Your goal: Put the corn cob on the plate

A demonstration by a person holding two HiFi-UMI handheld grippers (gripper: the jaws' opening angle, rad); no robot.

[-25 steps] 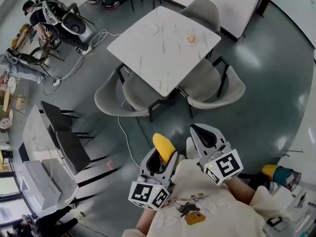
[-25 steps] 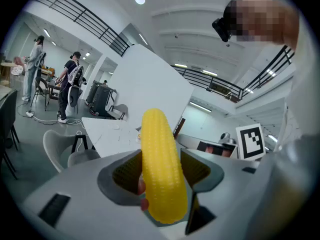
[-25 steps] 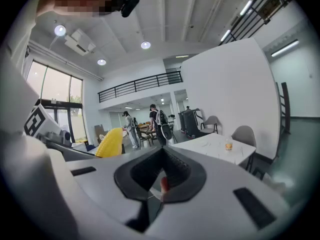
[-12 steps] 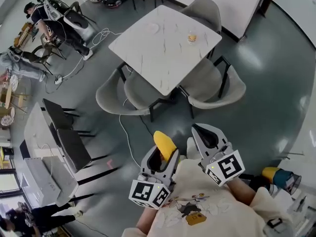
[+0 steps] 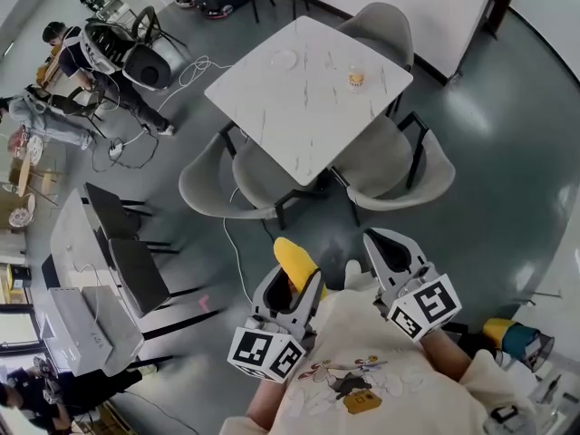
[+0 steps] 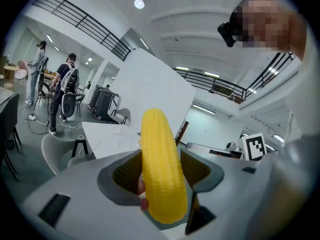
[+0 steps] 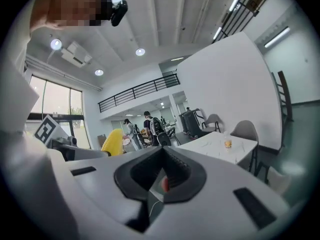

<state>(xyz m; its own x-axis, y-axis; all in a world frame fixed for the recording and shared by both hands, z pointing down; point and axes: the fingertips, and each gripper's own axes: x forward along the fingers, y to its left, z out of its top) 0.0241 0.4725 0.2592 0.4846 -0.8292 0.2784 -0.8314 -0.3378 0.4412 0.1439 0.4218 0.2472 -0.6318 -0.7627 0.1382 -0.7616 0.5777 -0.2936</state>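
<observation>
The plate lies on the table near its far left edge. A cup stands well apart from it, near the right corner. Along the two near edges, chairs are pushed in, and another chair stands behind the far right edge. Well short of the table, the left gripper and right gripper sit side by side, with the corn cob between the left one's jaws.
</observation>
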